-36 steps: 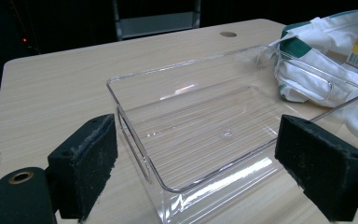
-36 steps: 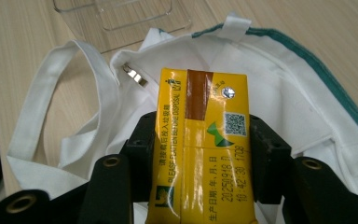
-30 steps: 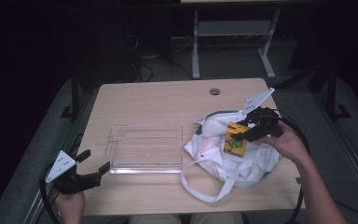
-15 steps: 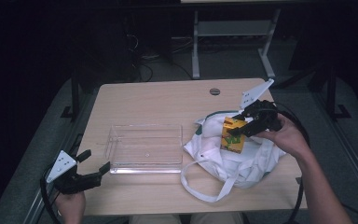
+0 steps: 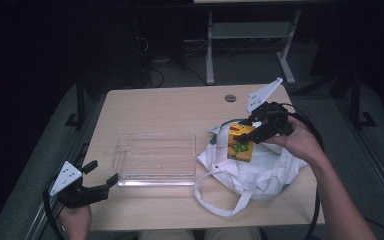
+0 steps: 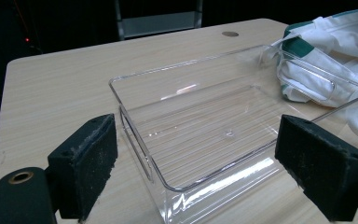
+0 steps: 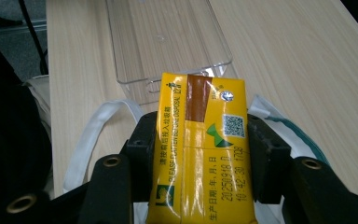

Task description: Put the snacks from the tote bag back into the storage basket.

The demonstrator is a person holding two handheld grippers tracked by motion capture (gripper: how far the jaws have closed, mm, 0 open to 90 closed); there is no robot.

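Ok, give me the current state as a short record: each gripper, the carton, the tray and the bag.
left gripper: open, holds nothing, near the table's front left corner, aimed at the tray
right gripper: shut on the carton
carton: yellow, held above the bag
tray: clear plastic, nothing in it, at mid table
bag: white cloth, lies right of the tray

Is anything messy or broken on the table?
Nothing looks broken or spilled. The white bag lies crumpled with a strap trailing toward the table's near edge. The right gripper holds a yellow carton above it. The clear tray sits flat and empty, and the left gripper is open.
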